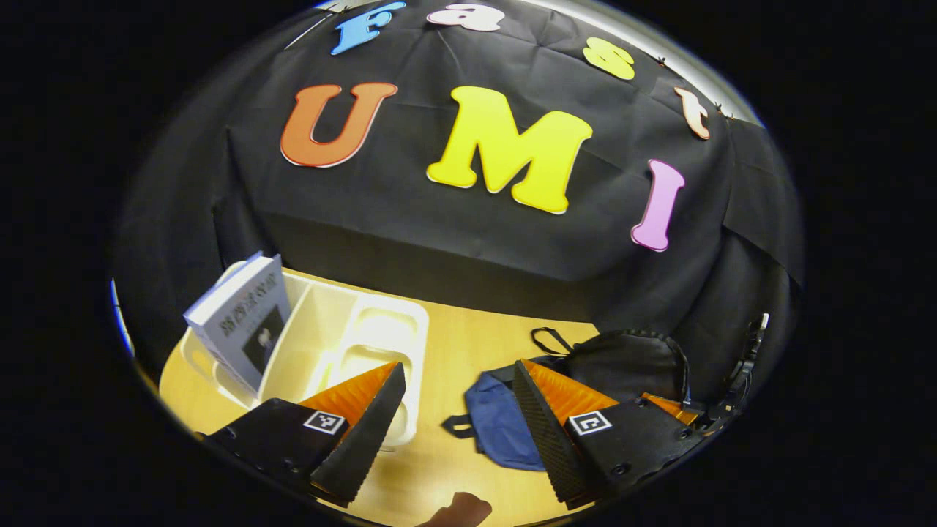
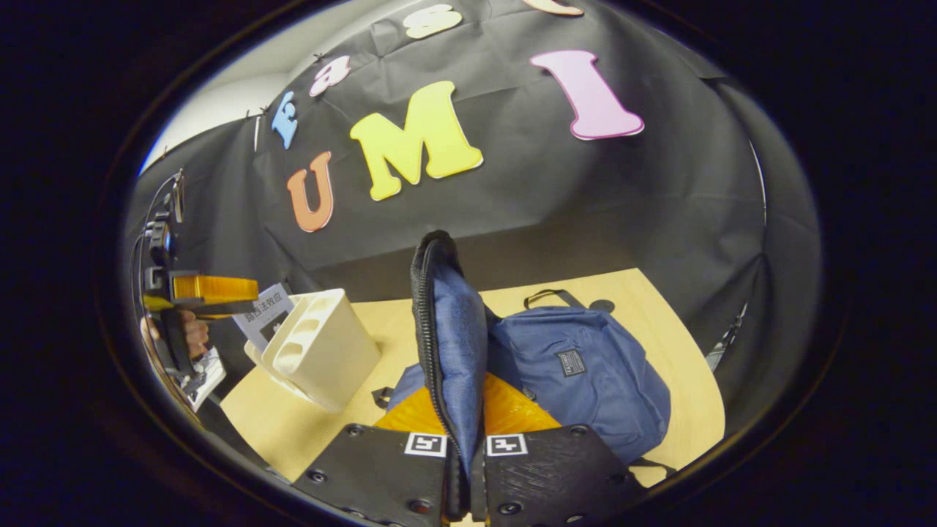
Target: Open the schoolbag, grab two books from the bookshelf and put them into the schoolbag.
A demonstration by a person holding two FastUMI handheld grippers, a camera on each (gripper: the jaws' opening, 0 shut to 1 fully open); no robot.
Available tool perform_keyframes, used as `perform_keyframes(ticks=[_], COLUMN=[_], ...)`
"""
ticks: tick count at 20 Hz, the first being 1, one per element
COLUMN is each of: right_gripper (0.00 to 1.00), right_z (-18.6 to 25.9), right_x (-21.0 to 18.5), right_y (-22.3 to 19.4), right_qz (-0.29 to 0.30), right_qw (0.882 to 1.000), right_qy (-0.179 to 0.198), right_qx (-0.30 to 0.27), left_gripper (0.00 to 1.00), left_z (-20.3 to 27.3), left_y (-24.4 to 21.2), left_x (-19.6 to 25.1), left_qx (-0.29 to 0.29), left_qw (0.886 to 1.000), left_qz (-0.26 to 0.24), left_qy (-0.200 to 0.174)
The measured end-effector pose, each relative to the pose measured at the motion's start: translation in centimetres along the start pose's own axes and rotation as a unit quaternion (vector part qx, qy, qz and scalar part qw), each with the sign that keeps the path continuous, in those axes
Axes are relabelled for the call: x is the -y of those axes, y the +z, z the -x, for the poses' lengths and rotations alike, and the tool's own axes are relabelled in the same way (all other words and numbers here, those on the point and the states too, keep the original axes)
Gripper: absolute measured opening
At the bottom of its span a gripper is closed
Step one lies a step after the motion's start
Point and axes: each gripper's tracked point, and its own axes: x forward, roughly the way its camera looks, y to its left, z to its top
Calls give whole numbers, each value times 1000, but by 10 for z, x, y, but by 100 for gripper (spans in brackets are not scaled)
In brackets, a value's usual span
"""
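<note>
Surface (image 2: 659,351): wooden, carries all items.
Schoolbag (image 2: 585,373): blue, at the surface's right end; its flap (image 2: 454,322) is lifted upright.
Bookshelf (image 1: 344,337): white, at the left end, one book (image 1: 241,315) leaning inside.
Right gripper (image 2: 466,468): fingers clamped on the flap edge; best kept high so the mouth stays wide.
Left gripper (image 1: 457,424): fingers apart, empty, and should approach the book squarely.

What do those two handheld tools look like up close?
Each tool has two wedge-shaped fingers with ribbed inner faces, on dark bodies with screws and small square black-and-white markers. In the right gripper view, the other tool is seen from the side, with cables trailing from its body.
</note>
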Motion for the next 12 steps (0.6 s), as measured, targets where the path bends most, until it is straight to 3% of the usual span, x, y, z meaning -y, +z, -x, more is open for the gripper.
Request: perform_keyframes(ticks=[6, 9, 12], right_gripper=[5, 5, 6], right_z=[6, 10, 11], right_x=[-2, -5, -4], right_y=[-5, -9, -12], right_qz=[31, 41, 58], right_qw=[999, 999, 998], right_qy=[-5, -2, 0], right_qx=[-1, -4, -6], left_gripper=[95, 95, 94], left_z=[12, 18, 9], left_y=[52, 69, 76], left_x=[-93, -139, -172], left_qx=[-8, -24, -65], left_qw=[994, 985, 977], left_qz=[-62, -97, -129], left_qy=[91, 138, 157])
